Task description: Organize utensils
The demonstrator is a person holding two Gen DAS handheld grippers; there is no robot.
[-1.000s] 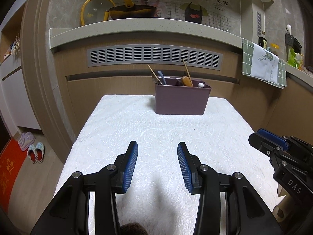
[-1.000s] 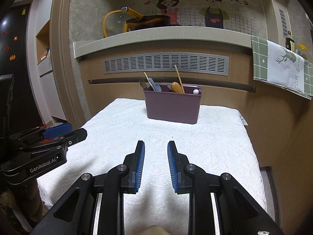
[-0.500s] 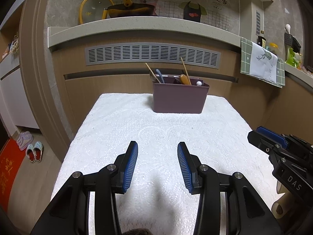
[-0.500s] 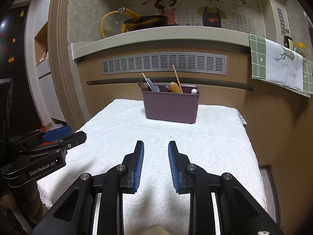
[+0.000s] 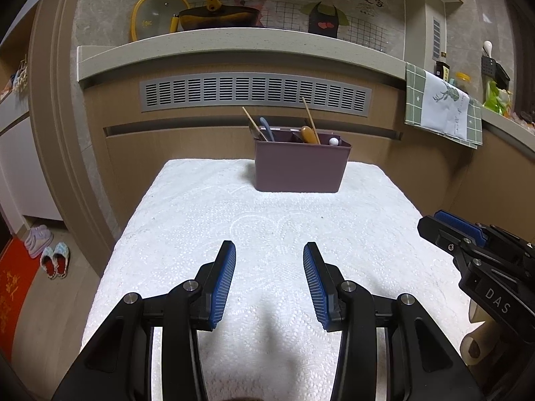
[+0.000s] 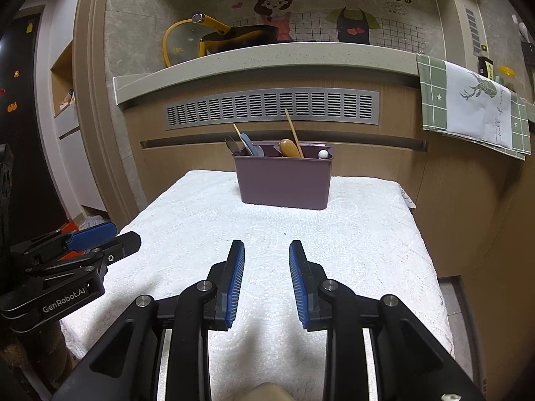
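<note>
Grippers first, nearest the lenses. The left gripper [image 5: 269,252] hangs over the near part of a white towel [image 5: 274,214] with its blue pads [image 5: 222,284] spread wide and nothing between them. The right gripper [image 6: 266,250] sits beside it, over the same towel [image 6: 351,227], its pads [image 6: 235,280] also parted, by a narrower gap, and gripping nothing. Each shows at the edge of the other's view: the right one [image 5: 449,225] at the right border of the left camera, the left one [image 6: 103,237] at the left border of the right camera, where a "GenRobot.AI" mark is readable on its body.

The towel covers a table top and is bare from the grippers to its far end. There, touching the cloth and close to the back edge, stands a purple caddy [image 5: 301,167], upright, with inner dividers. The utensils are in it: a chopstick [image 5: 253,122] and a blue spoon [image 5: 266,128] lean in the left compartment, along with a metal spoon [image 6: 231,145] seen from the right camera; a wooden spoon [image 5: 309,135] and a second chopstick [image 5: 309,117] stand further right, and a small white ball-shaped tip [image 5: 333,141] pokes up at the right end.

Behind the caddy a wood-panelled counter front carries a long grey vent [image 5: 255,92]. On the ledge [image 5: 234,45] above sit a dark pan [image 5: 217,21] with yellow handle and a yellow-rimmed glass lid [image 5: 155,18]. A green checked cloth [image 5: 441,105] hangs over the counter edge at right. Slippers [image 5: 55,259] lie on the floor at left.
</note>
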